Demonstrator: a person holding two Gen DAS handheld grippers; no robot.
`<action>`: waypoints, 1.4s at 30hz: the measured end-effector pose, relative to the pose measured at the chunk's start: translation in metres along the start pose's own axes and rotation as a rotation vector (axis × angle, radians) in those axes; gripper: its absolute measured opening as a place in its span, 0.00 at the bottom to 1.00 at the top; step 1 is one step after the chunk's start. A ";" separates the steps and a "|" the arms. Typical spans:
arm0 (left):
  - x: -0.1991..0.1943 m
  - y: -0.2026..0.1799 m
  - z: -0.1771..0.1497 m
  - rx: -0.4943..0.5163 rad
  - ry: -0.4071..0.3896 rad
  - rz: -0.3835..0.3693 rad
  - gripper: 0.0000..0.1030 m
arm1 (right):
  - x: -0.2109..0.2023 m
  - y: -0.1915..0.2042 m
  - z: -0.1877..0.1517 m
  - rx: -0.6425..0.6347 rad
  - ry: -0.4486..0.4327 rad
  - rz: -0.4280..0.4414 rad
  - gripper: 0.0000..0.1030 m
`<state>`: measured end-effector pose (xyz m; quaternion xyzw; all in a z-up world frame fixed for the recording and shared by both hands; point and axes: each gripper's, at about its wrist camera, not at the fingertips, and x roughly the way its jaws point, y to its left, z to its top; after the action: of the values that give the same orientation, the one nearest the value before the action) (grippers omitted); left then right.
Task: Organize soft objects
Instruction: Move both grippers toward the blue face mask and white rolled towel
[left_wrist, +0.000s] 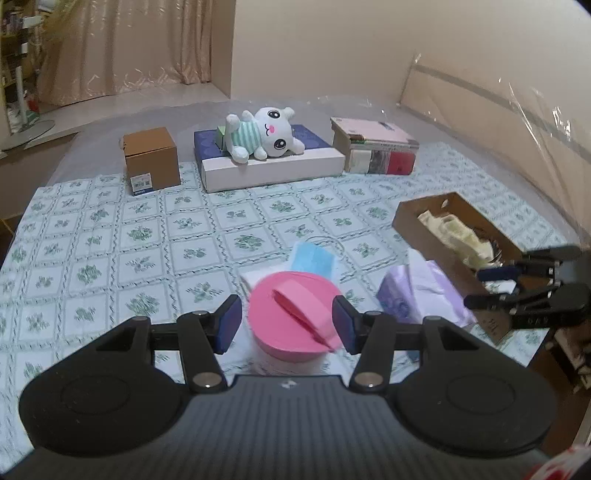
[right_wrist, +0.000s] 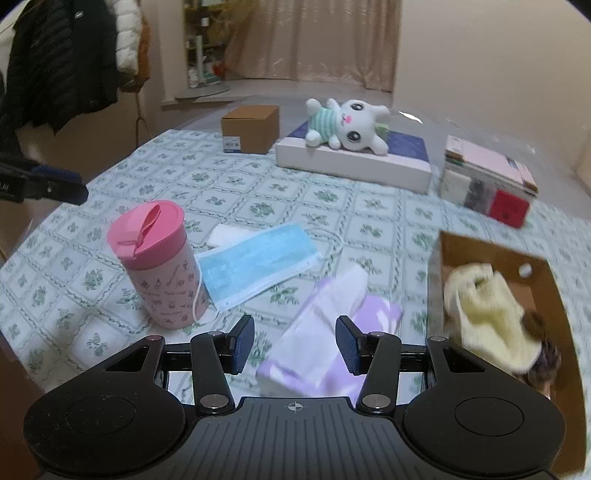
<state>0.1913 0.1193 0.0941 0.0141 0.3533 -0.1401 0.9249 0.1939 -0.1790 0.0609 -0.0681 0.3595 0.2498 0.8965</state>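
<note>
- Lilac plastic wraps the tissue pack (right_wrist: 325, 332), which lies near the front edge of the table, just in front of the right gripper (right_wrist: 295, 345). It should be light and squashy, and the film may slip, so I would pinch it across its narrow width near the middle, not by a loose corner.
- Thin blue pleated cloth makes up the face mask (right_wrist: 258, 264), lying flat just behind the tissue pack and touching the pink cup (right_wrist: 162, 269) on its left. It looks nearly weightless and limp; a pinch on one short end or on an ear loop would lift it, though it will dangle.
- A white folded tissue (right_wrist: 225, 234) peeks out from under the mask's far end; flimsy, easily torn.
- The cardboard box (right_wrist: 495, 258) at the right edge already holds a pale yellow soft thing (right_wrist: 487, 310), so it is likely the place for the rest.
- A white plush toy (left_wrist: 264, 134) lies on a flat white box (left_wrist: 273, 168) at the far edge, bulky but light; its body would be the safest hold.
- The right gripper's jaws stand partly apart with nothing between them.
- The left gripper (left_wrist: 286, 325) hovers over the cup's lid, its jaws likewise apart and empty.
- A brown carton (left_wrist: 151, 158) and a stack of books (left_wrist: 376, 149) sit along the far edge.
</note>
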 end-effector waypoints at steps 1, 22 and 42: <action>0.004 0.006 0.004 0.010 0.011 -0.005 0.48 | 0.004 -0.001 0.004 -0.015 0.001 0.003 0.48; 0.159 0.083 0.055 0.238 0.226 -0.125 0.48 | 0.132 -0.011 0.072 -0.432 0.134 0.110 0.48; 0.290 0.060 0.048 0.538 0.444 -0.426 0.48 | 0.235 -0.014 0.083 -0.574 0.291 0.168 0.49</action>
<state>0.4445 0.0984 -0.0646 0.2121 0.4901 -0.4094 0.7398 0.3964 -0.0723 -0.0381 -0.3229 0.4033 0.4018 0.7561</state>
